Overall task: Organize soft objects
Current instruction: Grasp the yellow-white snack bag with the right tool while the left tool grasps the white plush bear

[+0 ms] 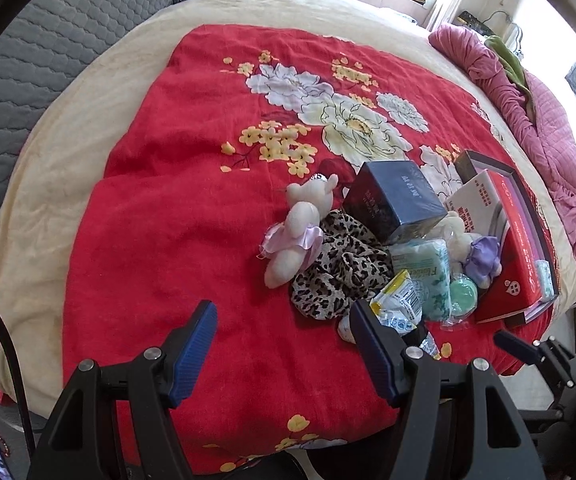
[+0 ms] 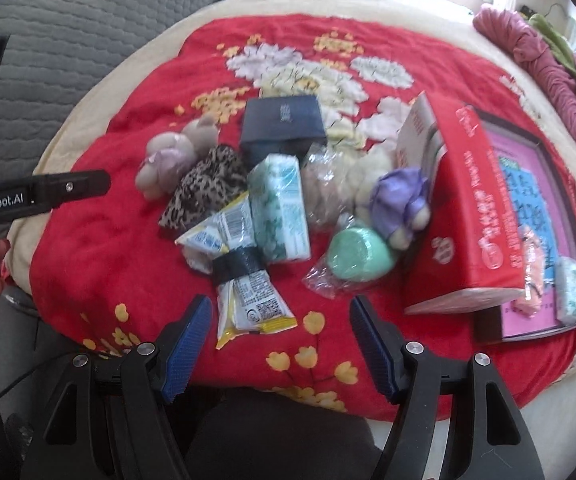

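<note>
Both the left tool (image 1: 283, 350) and the right tool (image 2: 279, 344) gape empty above the red floral blanket (image 1: 159, 240). The white plush bear in a pink skirt (image 1: 302, 228) lies left of the crumpled leopard-print cloth (image 1: 336, 272), near the dark blue box (image 1: 394, 200).

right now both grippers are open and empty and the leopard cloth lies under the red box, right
Not quite. Both the left gripper and the right gripper are open and empty, but the leopard cloth lies beside the plush bear, far from the red box, as the right wrist view shows.
</note>
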Demonstrator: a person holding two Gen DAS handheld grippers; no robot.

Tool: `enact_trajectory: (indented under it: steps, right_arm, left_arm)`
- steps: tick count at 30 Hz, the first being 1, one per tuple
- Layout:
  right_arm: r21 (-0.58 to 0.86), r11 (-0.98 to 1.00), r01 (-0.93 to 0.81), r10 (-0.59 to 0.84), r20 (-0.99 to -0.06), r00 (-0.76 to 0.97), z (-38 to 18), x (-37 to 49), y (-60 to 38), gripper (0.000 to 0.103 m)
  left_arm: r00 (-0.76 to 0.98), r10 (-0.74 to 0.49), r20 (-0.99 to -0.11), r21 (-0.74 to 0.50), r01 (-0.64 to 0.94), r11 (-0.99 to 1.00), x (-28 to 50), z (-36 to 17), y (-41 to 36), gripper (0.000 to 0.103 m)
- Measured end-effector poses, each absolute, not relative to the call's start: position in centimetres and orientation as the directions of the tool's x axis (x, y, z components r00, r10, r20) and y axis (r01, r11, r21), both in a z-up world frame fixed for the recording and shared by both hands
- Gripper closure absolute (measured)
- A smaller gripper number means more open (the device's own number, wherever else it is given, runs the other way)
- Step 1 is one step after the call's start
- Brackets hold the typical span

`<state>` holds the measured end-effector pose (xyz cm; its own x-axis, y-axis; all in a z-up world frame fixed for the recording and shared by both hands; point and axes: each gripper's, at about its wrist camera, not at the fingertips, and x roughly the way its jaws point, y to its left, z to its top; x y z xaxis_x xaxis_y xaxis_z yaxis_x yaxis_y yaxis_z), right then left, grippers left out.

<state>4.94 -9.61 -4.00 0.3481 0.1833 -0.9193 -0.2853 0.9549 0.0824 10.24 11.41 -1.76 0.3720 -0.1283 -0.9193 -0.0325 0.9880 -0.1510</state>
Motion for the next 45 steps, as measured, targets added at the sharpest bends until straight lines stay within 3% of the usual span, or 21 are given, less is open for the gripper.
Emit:
enact_trajectory:
  steps: [31,40,45]
  right_arm:
    - [0.099,0.916,-0.390,0.179,-0.968,0.174,-10.5,8.5,-5.9,0.031]
    - [0.061,0.907,-0.416,0.155,-0.968,0.197,-11.0,8.9,-4.2,0.050]
    - [0.069,0.903,-0.423,0.168,-0.965,0.201,-11.1,9.1,-3.6,0.054]
  left_arm:
    - [0.297,-0.145,-0.944,-0.160,-0.029,0.987,16.9,-6.5,10.6,0.035]
    - [0.280,-0.151,-0.948,-0.169,-0.041,0.985,17.6,-7.4,11.1,0.035]
    - [0.273,-0.155,-0.950,-0.174,-0.045,0.984,17.9,-7.9,11.2,0.035]
